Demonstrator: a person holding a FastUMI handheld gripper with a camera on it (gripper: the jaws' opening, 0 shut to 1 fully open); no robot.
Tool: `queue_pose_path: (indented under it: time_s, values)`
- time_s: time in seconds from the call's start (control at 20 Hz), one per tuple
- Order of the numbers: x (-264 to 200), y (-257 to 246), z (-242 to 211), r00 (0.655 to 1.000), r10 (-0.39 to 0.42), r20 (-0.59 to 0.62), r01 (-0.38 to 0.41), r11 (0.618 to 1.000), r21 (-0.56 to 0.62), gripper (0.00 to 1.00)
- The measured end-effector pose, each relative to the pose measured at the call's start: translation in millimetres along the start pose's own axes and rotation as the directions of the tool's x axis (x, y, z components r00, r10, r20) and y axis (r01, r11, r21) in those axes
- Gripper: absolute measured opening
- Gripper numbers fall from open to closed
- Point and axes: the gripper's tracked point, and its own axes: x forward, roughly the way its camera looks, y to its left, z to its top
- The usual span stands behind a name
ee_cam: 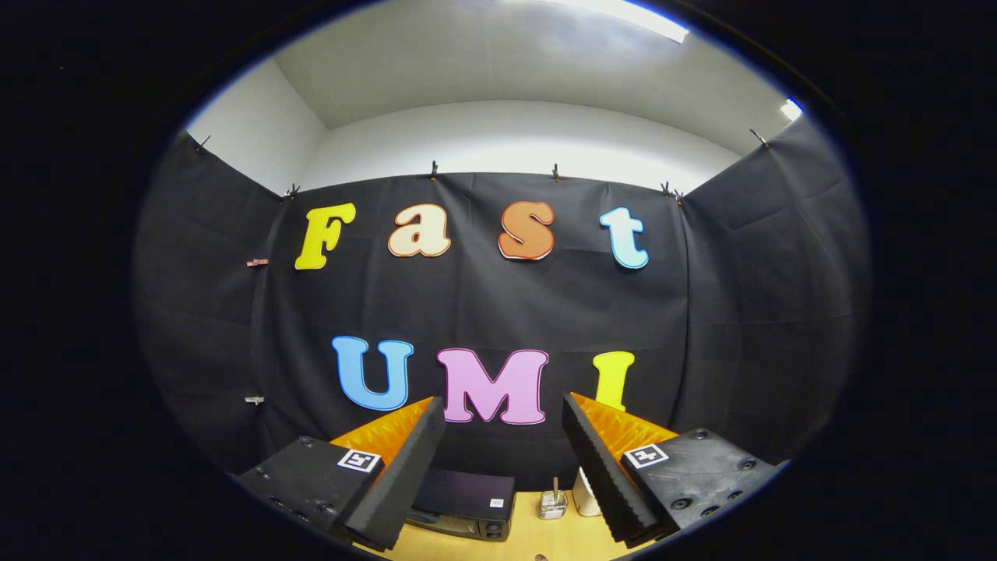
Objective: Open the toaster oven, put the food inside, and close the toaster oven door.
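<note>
While the gripper (502, 436) is held high and tipped up toward the booth's cloth wall, its fingers stand wide apart with nothing between them. Down in the gap between the fingers, at about six o'clock from their tips, the toaster oven (463, 502) sits on a wooden table (545, 538), a dark box whose top and upper front edge are all that can be seen. Whether its door is open or closed cannot be told from this angle, since the front is mostly hidden. At about three o'clock from the oven stands a small glass jar (552, 505) with a thin stick in it, and just beyond that, again at three o'clock, a pale upright container (585, 495) partly hidden by the right finger. No food can be made out. As a judgement, this scene fits either the gripper raised ahead of reaching for the oven door, or lifted away with the food inside and the door closed.
</note>
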Motion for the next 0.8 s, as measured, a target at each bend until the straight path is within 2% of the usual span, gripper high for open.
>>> queue_pose_path:
  time_s: [0.8]
  values:
    - [-3.6, 6.0, 3.3, 1.0, 0.004, 0.008, -0.004, 1.0, -0.003, 0.97]
